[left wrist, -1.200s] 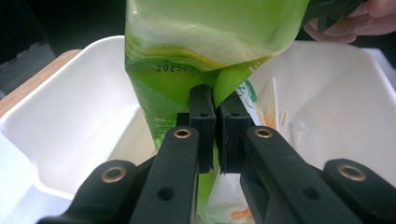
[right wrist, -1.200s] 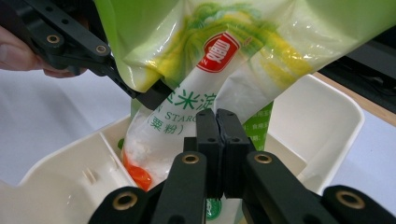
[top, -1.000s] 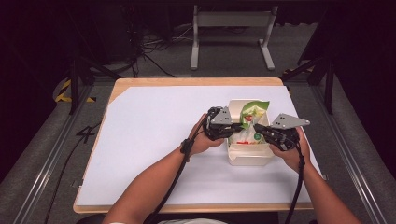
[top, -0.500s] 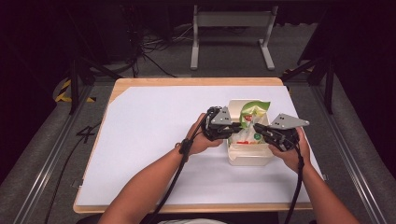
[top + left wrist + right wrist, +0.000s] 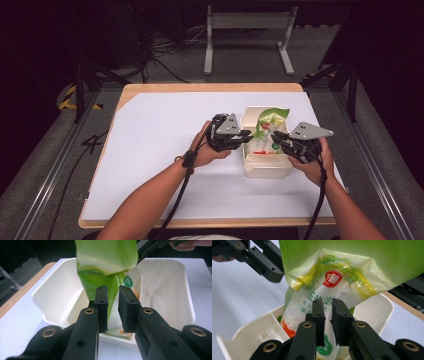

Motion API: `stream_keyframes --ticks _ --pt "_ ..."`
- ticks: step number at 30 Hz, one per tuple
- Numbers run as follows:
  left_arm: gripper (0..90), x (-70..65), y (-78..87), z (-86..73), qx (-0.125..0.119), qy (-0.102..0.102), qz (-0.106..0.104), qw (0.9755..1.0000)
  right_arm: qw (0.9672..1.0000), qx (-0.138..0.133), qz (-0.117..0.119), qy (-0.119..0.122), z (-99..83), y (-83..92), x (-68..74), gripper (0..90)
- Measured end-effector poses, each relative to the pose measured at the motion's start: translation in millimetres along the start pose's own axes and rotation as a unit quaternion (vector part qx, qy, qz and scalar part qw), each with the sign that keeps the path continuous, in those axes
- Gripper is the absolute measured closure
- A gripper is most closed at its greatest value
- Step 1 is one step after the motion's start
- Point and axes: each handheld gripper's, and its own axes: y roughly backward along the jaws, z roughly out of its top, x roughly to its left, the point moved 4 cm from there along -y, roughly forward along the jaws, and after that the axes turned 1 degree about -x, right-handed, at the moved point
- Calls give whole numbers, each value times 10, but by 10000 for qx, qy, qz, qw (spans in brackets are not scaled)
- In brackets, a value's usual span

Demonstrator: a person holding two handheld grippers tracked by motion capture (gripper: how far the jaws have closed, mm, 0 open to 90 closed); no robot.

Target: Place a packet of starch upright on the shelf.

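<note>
In the high view the person's two forearms come up from the near edge of the table, each hand holding a black two-jaw gripper, and they meet at a cream rectangular plastic tub (image 5: 267, 167) that sits on the white sheet covering the wooden-edged table (image 5: 165, 150), toward its right side. The left gripper (image 5: 246, 135) reaches in over the tub's left rim and the right gripper (image 5: 275, 137) over its right rim, both at a green, yellow and white printed plastic bag (image 5: 267, 131) that stands upright in the tub, its crumpled green top rising above the rim. In the left gripper view the jaws of the left gripper (image 5: 112, 307) are nearly together, pinching a thin fold of the bag (image 5: 107, 270) along its edge, with the tub's pale interior (image 5: 170, 290) behind. In the right gripper view the right gripper (image 5: 327, 320) likewise has its jaws drawn close with only a narrow slit between them, clamped on the bag's white face (image 5: 322, 297) just below a red emblem and green lettering; a divider wall shows inside the tub (image 5: 262, 327). Beyond the table stand a grey metal frame (image 5: 247, 30) and loose dark cables (image 5: 165, 47) on the floor.
</note>
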Motion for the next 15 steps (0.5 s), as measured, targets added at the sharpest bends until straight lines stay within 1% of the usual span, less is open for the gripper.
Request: stream_keyframes --ticks 1,3,4,5,6,7,8,9,10,11,12,14,15 --pt "770 0 0 0 0 0 0 10000 10000 0 0 0 0 0 0 781" --pt "765 11 75 -27 -15 35 58 10000 10000 -10 -22 -7 3 10 1 767" --pt "747 20 110 -43 -4 44 80 10000 10000 -48 -2 -22 6 27 5 754" --pt "742 32 171 -74 -1 51 123 9999 10000 -58 -7 -29 6 33 7 748" --pt "732 32 171 -74 -1 51 123 9999 10000 -58 -7 -29 6 33 7 748" --pt "732 40 212 -101 26 85 167 9998 10000 -52 -3 -29 5 41 9 745" --pt "705 56 247 -123 62 67 231 9997 10000 -33 0 -29 -2 54 11 726" --pt "701 71 304 -163 65 126 283 9995 10000 -33 0 -29 -4 58 10 723" --pt "693 71 304 -163 65 126 283 9995 10000 -31 5 -44 -7 65 11 718" --pt "693 83 346 -189 89 128 353 9993 10000 -31 5 -44 -7 65 11 718" --pt "660 91 370 -203 94 138 381 9991 10000 -44 -14 -51 -11 85 8 696" --pt "652 100 441 -244 128 140 477 9987 10000 -54 -13 -76 -13 93 5 686" --pt "621 106 469 -256 155 135 498 9985 9999 -46 -41 -92 -18 107 0 666"
